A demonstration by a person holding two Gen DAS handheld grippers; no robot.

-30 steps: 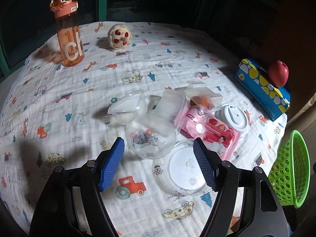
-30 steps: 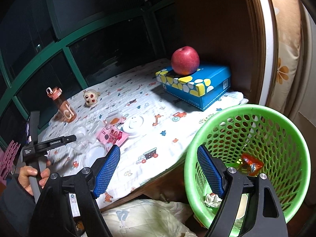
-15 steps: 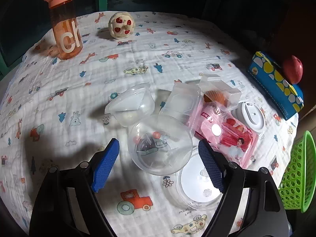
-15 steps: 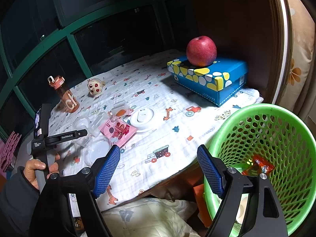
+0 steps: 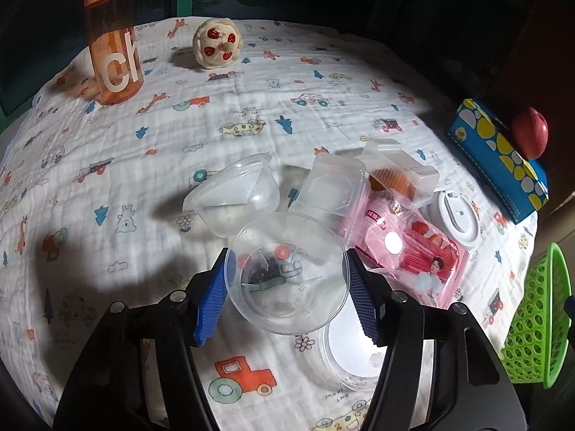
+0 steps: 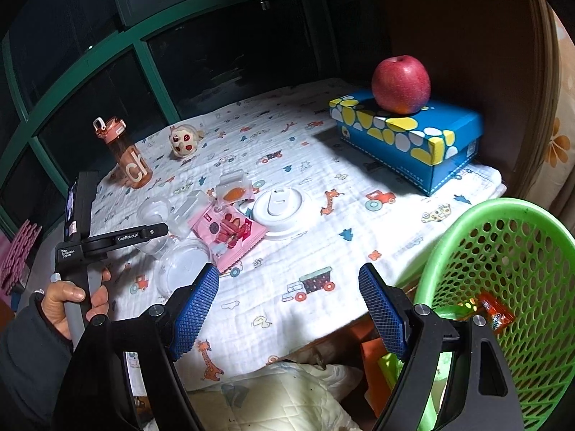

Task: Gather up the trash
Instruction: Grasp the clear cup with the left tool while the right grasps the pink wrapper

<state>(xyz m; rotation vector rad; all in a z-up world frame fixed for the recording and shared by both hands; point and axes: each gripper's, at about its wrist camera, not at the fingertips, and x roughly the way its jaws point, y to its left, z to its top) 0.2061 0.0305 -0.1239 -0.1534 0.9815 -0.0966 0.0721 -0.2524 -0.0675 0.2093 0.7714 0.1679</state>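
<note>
At lower centre of the left wrist view, the left gripper (image 5: pixel 287 287) closes its fingers around a clear plastic cup (image 5: pixel 287 274) on the cloth-covered counter (image 5: pixel 222 136), best squeezed gently to avoid crushing; the right gripper (image 6: pixel 289 310) hangs open, empty, beside the green basket (image 6: pixel 503 280).

My left camera rides just behind the left tool (image 5: pixel 287 287) and tilts steeply down, very close over a clear cup (image 5: pixel 287 273) on the tabletop (image 5: pixel 215 136). My right camera sits farther back, beyond the tabletop's edge, beside the green basket (image 6: pixel 503 287), looking across behind the right tool (image 6: pixel 287 309). Both views share the pink packet (image 5: pixel 413 255) (image 6: pixel 230 230), white lid (image 5: pixel 456 215) (image 6: pixel 280 208), orange bottle (image 5: pixel 111 46) (image 6: pixel 129 158), blue box (image 5: pixel 503 158) (image 6: pixel 413 136) and apple (image 5: pixel 532 133) (image 6: pixel 400 84). The right view also catches the left tool's handle in my hand (image 6: pixel 68 301).
</note>
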